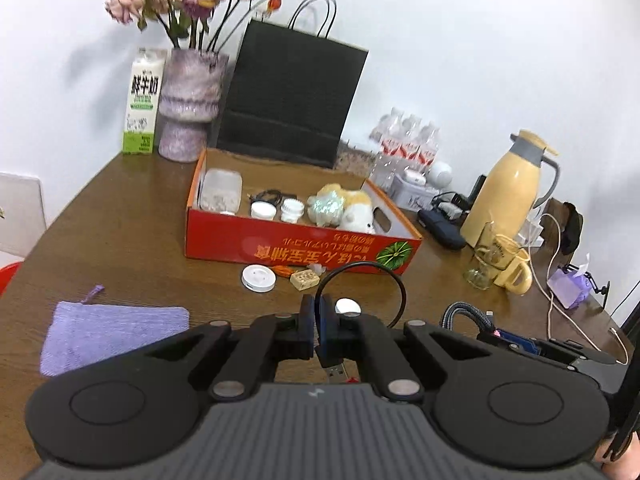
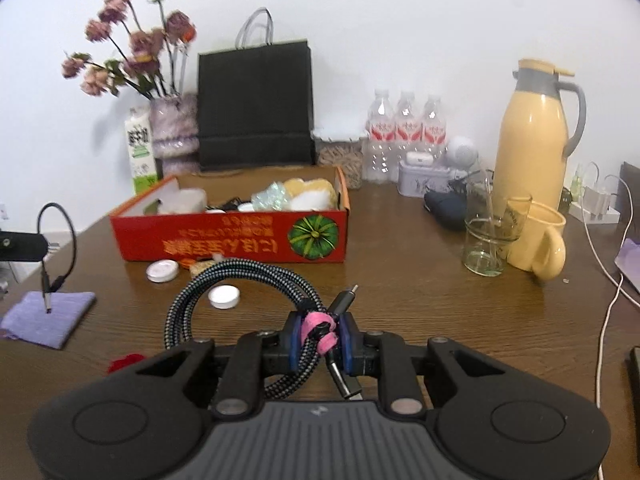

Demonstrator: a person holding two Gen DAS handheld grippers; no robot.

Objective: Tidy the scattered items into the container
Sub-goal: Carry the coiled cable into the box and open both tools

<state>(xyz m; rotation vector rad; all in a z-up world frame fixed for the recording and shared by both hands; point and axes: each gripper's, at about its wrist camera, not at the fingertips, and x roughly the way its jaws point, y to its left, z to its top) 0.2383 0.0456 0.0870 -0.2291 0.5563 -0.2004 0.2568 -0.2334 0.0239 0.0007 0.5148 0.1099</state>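
Holding a short black cable (image 1: 362, 280) in my left hand-held gripper (image 1: 319, 320) and a braided cable (image 2: 240, 280) in my right hand-held gripper (image 2: 320, 332), I face the red box (image 2: 240, 236) on the counter (image 2: 400, 288).

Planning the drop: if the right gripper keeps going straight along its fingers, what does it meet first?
Probably the red box's front wall; the white cap lies lower on the table. Right gripper holds the braided cable. Depth unclear.
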